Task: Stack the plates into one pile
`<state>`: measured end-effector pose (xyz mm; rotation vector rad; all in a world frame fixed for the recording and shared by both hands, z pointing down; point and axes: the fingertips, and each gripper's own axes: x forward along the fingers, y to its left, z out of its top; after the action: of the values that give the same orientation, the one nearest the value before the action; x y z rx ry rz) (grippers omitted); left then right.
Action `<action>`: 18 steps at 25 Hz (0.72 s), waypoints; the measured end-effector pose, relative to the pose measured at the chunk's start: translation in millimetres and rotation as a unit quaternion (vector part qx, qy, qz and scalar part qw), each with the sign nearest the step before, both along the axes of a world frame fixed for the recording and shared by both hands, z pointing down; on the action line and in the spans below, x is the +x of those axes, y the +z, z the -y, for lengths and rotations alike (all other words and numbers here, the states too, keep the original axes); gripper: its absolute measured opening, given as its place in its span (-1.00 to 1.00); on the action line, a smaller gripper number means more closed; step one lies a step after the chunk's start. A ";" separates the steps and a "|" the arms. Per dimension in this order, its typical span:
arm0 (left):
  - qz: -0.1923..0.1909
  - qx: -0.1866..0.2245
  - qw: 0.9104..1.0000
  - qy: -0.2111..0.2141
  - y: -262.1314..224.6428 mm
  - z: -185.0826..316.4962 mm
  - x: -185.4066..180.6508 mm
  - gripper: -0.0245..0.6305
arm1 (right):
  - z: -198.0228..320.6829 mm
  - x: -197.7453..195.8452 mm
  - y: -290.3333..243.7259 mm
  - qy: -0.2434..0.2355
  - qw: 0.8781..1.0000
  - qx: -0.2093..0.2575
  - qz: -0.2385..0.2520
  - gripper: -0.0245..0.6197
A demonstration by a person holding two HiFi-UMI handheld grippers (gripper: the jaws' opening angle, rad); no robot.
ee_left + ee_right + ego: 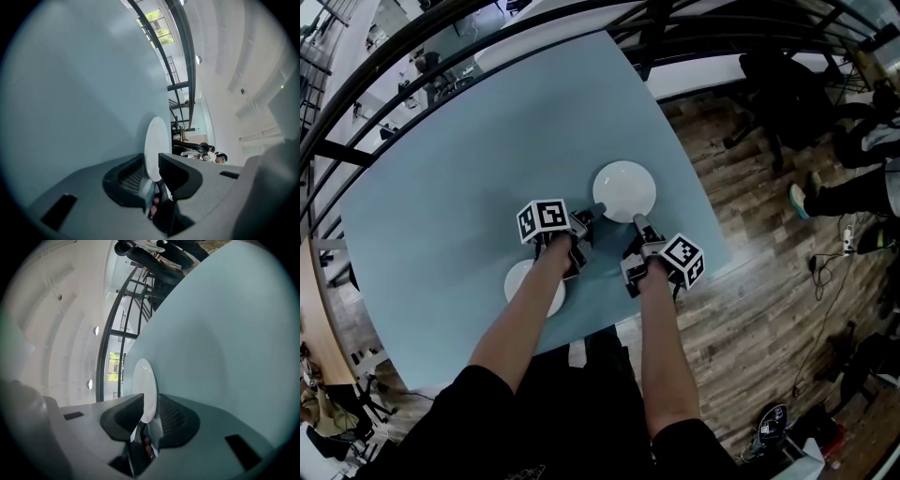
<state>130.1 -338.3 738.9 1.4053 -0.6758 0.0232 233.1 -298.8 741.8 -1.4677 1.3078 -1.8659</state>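
Jaws of the left gripper (151, 157) stand only a plate's thickness apart, clamped on the rim of the far plate (156, 138). The ribbed pad sits on the table side and the other jaw on the plate's upper face. The right gripper (150, 399) pinches another part of that rim the same way. Only the head view shows both grippers on one plate at the blue table (441, 206). It also shows the near plate (518, 281), apart from it and partly under the left forearm (525, 319).
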 end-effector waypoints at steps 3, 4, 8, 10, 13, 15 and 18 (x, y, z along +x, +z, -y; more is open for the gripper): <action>0.011 -0.008 1.000 0.001 4.4 1.1 1.1 -0.65 | -0.7 -0.5 4.8 -0.003 1.000 -0.014 -0.003 -0.76; 0.014 -0.011 1.000 0.002 6.2 0.6 1.4 -0.67 | -1.7 0.1 6.6 -0.003 1.000 -0.018 -0.005 -0.82; 0.019 -0.017 1.000 -0.001 9.4 -2.3 -1.8 -0.85 | -3.6 0.9 5.8 -0.006 1.000 -0.013 -0.006 -0.85; 0.016 -0.013 1.000 0.001 8.4 -2.1 -2.7 -0.85 | -2.9 0.1 4.0 -0.010 1.000 -0.006 -0.009 -0.85; 0.009 -0.008 1.000 0.004 6.7 0.2 -2.8 -0.85 | -0.5 -0.5 2.7 -0.017 1.000 0.004 -0.011 -0.85; 0.000 -0.004 1.000 0.000 2.5 0.1 -2.9 -0.85 | 0.0 -0.8 -1.7 -0.023 1.000 0.014 -0.007 -0.86; -0.013 0.005 1.000 -0.008 -8.1 -13.8 -5.4 -0.85 | -10.9 -2.9 -13.4 -0.044 0.999 0.030 -0.010 -0.86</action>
<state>124.6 -324.5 730.8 1.4063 -0.6672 -0.0110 230.1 -287.9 728.3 -1.4228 1.4470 -1.8526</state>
